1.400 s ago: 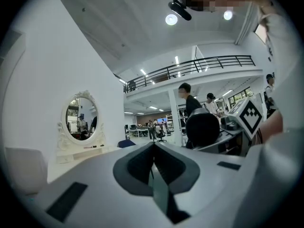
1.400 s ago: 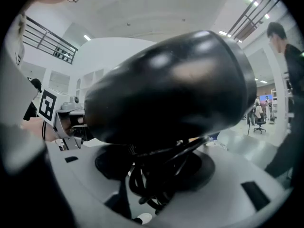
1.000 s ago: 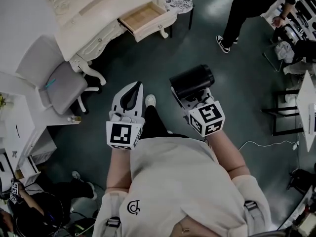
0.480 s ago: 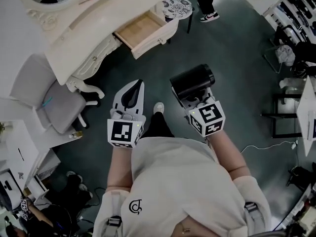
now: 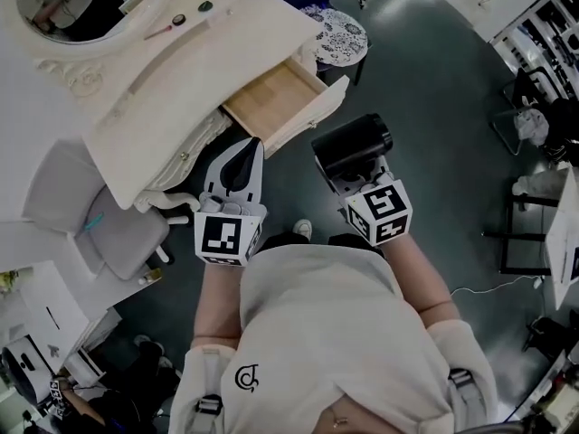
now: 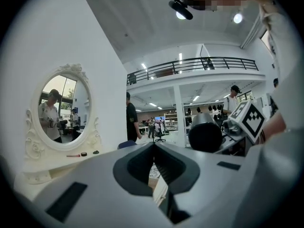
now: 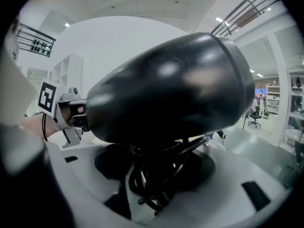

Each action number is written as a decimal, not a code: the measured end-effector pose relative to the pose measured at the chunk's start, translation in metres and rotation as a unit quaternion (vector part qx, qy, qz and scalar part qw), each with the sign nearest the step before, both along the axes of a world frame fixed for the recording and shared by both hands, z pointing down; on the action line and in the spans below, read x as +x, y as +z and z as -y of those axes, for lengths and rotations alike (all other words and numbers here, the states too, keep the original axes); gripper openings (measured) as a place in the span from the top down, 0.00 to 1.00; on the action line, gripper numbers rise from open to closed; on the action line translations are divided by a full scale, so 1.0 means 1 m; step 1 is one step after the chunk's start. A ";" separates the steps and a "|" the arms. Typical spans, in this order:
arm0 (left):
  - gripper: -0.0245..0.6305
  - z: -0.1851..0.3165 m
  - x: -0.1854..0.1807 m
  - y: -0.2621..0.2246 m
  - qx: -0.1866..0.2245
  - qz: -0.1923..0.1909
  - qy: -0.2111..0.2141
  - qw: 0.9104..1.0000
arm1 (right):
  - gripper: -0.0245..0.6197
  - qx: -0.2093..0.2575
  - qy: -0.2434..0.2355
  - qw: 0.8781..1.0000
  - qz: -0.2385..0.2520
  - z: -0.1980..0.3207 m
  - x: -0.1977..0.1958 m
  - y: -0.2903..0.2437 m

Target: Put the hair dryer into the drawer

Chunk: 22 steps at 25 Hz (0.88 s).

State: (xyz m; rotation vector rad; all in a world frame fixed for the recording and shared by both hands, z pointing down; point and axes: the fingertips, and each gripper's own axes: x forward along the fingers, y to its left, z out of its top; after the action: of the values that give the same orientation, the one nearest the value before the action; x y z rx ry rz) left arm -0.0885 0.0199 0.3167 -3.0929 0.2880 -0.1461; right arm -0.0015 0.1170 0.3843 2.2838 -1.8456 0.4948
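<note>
My right gripper (image 5: 351, 165) is shut on the black hair dryer (image 5: 353, 145), whose barrel lies across the jaws. In the right gripper view the hair dryer (image 7: 171, 84) fills the frame, with its coiled cord (image 7: 154, 175) bunched between the jaws. My left gripper (image 5: 254, 148) is shut with nothing in it, and its tips meet just short of the open wooden drawer (image 5: 276, 99). That drawer sticks out of the cream dressing table (image 5: 181, 70) and its inside looks bare. The left gripper view shows the hair dryer (image 6: 205, 136) to the right of my left gripper (image 6: 153, 146).
An oval mirror (image 5: 81, 3) and small items lie on the table top. A round patterned stool (image 5: 339, 36) stands beyond the drawer and a grey chair (image 5: 95, 220) at the left. Desks and racks (image 5: 543, 197) line the right side. A person (image 6: 132, 120) stands by the table.
The dressing table and its open drawer have come much nearer in the head view. Both grippers now sit just below the drawer, and the hair dryer is still held.
</note>
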 end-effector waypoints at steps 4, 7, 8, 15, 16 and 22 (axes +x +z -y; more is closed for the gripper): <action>0.94 0.030 0.019 0.006 -0.004 0.004 -0.015 1.000 | 0.58 -0.010 -0.021 1.000 0.001 0.037 0.023 0.006; 0.94 0.051 0.032 0.013 -0.006 0.008 -0.035 0.999 | 0.58 -0.008 -0.042 0.999 -0.002 0.063 0.040 0.010; 0.94 0.058 0.036 0.016 -0.007 0.010 -0.044 0.999 | 0.58 -0.004 -0.051 0.999 -0.003 0.072 0.045 0.010; 0.94 0.110 0.069 0.027 -0.009 0.017 -0.152 0.988 | 0.58 0.009 -0.180 0.983 -0.016 0.143 0.084 0.014; 0.94 0.117 0.076 0.027 -0.009 0.016 -0.166 0.986 | 0.58 0.010 -0.197 0.980 -0.017 0.152 0.091 0.013; 0.94 0.146 0.101 0.029 -0.014 -0.009 -0.263 0.965 | 0.58 -0.009 -0.327 0.945 -0.015 0.204 0.122 0.021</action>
State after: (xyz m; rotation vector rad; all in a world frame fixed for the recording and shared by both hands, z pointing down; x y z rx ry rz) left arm 0.0121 -0.1265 0.3457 -2.9617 1.1105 -0.1327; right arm 0.1206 -0.0865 0.4053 1.5007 -2.3905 0.3564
